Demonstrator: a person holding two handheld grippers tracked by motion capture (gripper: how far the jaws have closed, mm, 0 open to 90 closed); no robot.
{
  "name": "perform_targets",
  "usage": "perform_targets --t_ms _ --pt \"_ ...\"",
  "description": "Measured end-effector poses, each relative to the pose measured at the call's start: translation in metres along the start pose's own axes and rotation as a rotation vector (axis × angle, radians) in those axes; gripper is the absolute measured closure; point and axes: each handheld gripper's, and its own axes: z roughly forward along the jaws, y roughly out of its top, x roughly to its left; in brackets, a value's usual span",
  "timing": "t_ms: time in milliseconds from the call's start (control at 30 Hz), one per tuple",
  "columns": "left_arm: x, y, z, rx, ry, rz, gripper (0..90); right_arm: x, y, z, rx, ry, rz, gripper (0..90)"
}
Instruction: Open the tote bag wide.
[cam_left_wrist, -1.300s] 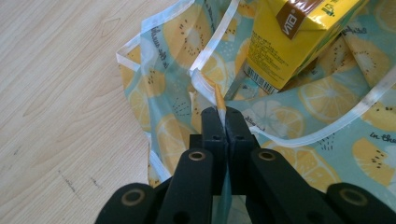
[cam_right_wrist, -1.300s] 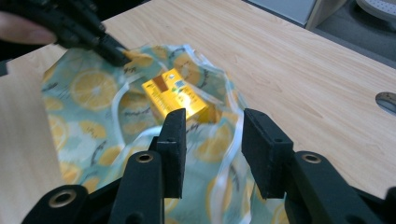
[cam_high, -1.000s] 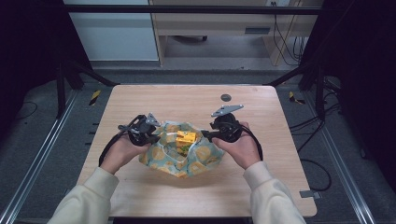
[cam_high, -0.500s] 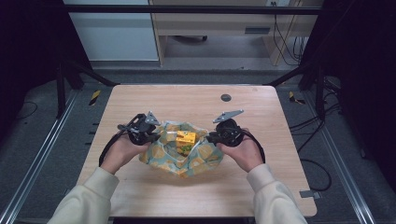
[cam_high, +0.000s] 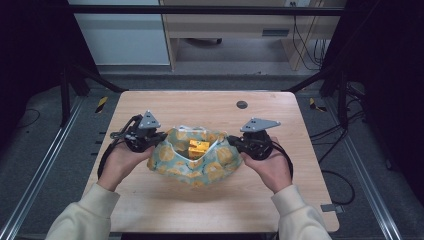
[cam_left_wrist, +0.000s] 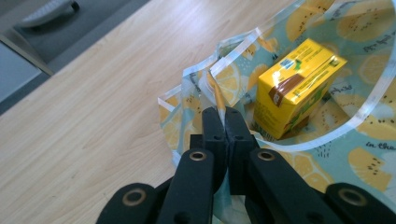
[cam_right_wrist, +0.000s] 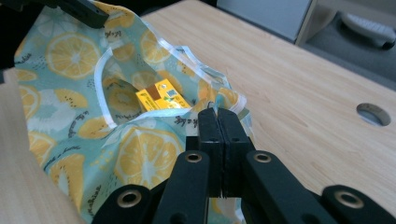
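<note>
Bag (cam_high: 197, 162) mouth apparently wider than before

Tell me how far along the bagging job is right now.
Done: the yellow carton already sits inside the lemon-print bag. In hand: the left gripper and right gripper each pinch an opposite side of the bag's rim, holding its mouth open. Left, probably: closing or lifting the bag.

Read only "in the" on the lemon-print bag (cam_left_wrist: 364, 154); print on the yellow carton (cam_left_wrist: 294, 84) stayed too blurred.
</note>
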Motion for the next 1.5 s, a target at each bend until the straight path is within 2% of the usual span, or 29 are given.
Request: perform_targets --t_ms 33,67,167,367,467,567,733,967,1167,1467,1500 --pt "0.000 0.000 0.000 0.000 0.000 0.000 89.8 0.000 0.000 0.000 0.000 0.000 0.000 90.0" --pt "-0.003 -0.002 -0.008 -0.015 -0.009 0.006 89.8 0.004 -0.003 -0.010 -0.021 0.005 -0.004 90.0" --pt "-0.008 -0.009 -0.017 -0.053 -0.032 0.003 89.8 0.010 -0.009 -0.020 -0.043 0.016 -0.006 90.0" --pt "-0.011 -0.014 -0.026 -0.083 -0.029 -0.004 89.8 0.019 -0.019 -0.033 -0.086 0.016 -0.012 90.0" --pt "-0.013 -0.016 -0.028 -0.074 -0.049 0.013 89.8 0.020 -0.023 -0.039 -0.095 0.024 -0.006 90.0" --pt "-0.015 -0.022 -0.027 -0.068 -0.065 0.006 89.9 0.021 -0.026 -0.042 -0.090 0.028 -0.001 90.0" --pt "-0.024 -0.038 -0.026 -0.059 -0.103 -0.001 89.9 0.024 -0.041 -0.048 -0.066 0.047 0.015 90.0" --pt "-0.034 -0.051 -0.023 -0.043 -0.124 0.007 89.9 0.028 -0.061 -0.045 -0.010 0.061 0.015 90.0" --pt "-0.033 -0.064 -0.010 -0.010 -0.135 -0.013 89.9 0.026 -0.076 -0.034 0.027 0.067 0.029 90.0" --pt "-0.035 -0.078 0.004 0.028 -0.155 -0.020 89.9 0.022 -0.085 -0.018 0.075 0.077 0.046 90.0" --pt "-0.036 -0.081 0.008 0.038 -0.166 -0.024 89.9 0.022 -0.085 -0.016 0.080 0.080 0.051 90.0"
